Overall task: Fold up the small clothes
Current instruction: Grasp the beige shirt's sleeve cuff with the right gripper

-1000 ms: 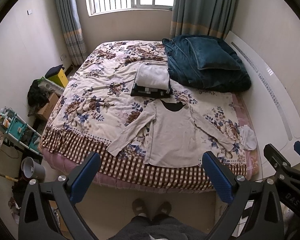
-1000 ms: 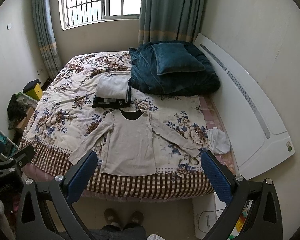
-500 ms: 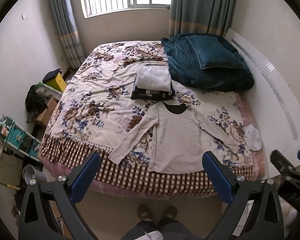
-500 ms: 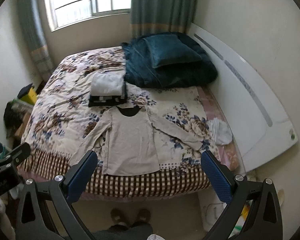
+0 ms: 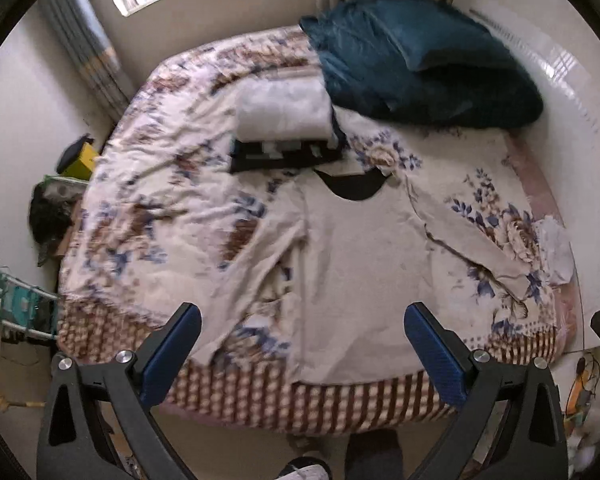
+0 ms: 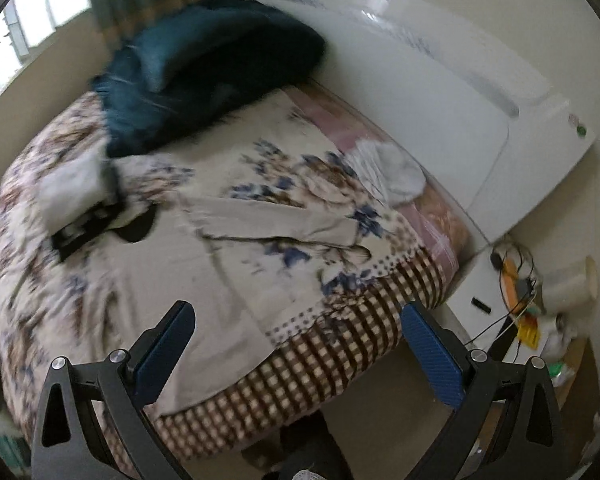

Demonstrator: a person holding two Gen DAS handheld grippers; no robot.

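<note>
Left gripper point(image 5: 302, 334) jaws spread, empty, above the bed's point(image 5: 340, 404) near edge; right gripper point(image 6: 296, 332) likewise. Beige top point(image 5: 360, 276) lies flat ahead, collar away, hem at that edge, probably nearer the left, though it's blurred.

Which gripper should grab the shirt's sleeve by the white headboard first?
Probably the right gripper: open, it faces that sleeve of the beige long-sleeve shirt. The left gripper, also open, faces the shirt's hem and other sleeve.
</note>
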